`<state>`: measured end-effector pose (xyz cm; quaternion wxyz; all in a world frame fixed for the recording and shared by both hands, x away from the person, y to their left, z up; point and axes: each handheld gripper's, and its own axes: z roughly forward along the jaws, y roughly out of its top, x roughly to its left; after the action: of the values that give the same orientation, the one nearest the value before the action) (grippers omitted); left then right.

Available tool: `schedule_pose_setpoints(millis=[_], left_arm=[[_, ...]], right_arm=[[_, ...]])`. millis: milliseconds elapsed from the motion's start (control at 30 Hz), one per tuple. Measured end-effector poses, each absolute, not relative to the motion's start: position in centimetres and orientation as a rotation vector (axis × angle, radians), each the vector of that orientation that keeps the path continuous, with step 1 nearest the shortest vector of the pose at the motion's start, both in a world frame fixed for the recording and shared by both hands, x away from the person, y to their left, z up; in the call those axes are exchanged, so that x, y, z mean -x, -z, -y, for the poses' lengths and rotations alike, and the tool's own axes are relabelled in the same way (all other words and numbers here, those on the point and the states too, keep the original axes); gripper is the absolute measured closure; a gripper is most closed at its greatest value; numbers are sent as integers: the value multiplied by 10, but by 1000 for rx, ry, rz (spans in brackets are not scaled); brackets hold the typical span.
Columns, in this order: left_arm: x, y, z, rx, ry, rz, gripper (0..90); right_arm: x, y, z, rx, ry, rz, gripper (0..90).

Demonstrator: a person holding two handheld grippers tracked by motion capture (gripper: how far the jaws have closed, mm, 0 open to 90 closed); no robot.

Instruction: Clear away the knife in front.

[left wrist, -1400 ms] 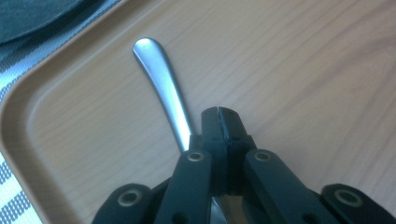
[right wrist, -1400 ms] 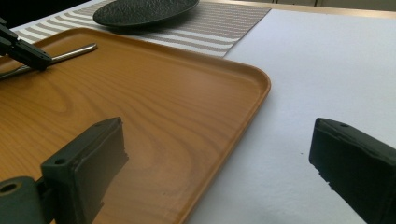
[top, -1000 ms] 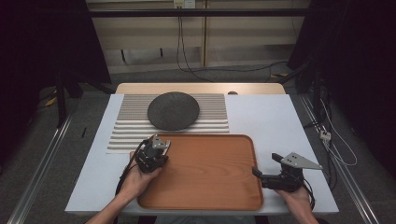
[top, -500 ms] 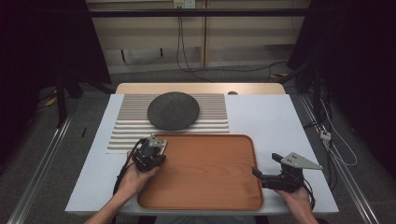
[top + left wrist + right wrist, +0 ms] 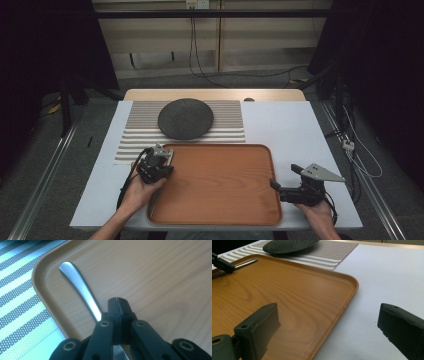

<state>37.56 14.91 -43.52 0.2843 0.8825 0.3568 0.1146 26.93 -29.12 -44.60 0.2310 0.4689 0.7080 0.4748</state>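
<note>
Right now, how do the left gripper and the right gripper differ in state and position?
The left gripper has its jaws pressed together, while the right gripper has its jaws wide apart. The left gripper hangs over the near-left corner of the wooden tray, next to a metal utensil handle; whether it clamps the handle is unclear. The right gripper straddles the tray's right rim, holding nothing. Both are black and hand-held.

A dark plate (image 5: 186,118) (round) rests on the striped mat (image 5: 135,134).
</note>
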Motion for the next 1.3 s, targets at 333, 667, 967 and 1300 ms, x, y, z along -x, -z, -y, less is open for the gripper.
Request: schedule_pose_setpoints(millis=[333, 667, 967, 1300], left_arm=[[-377, 435, -154, -2357, -293, -958, 900], [-379, 435, -156, -2354, -297, -972, 900], [-379, 435, -161, -2336, -242, -976, 893], [-371, 414, -168, -2190, -335, -900, 431]], right_arm=[[-270, 447, 290, -1287, -1299, -1955, 36], [-270, 446, 291, -1287, -1302, -1949, 36], [-269, 446, 290, -1286, -1303, -1949, 36], [-270, 447, 292, -1294, -1312, -1943, 36]])
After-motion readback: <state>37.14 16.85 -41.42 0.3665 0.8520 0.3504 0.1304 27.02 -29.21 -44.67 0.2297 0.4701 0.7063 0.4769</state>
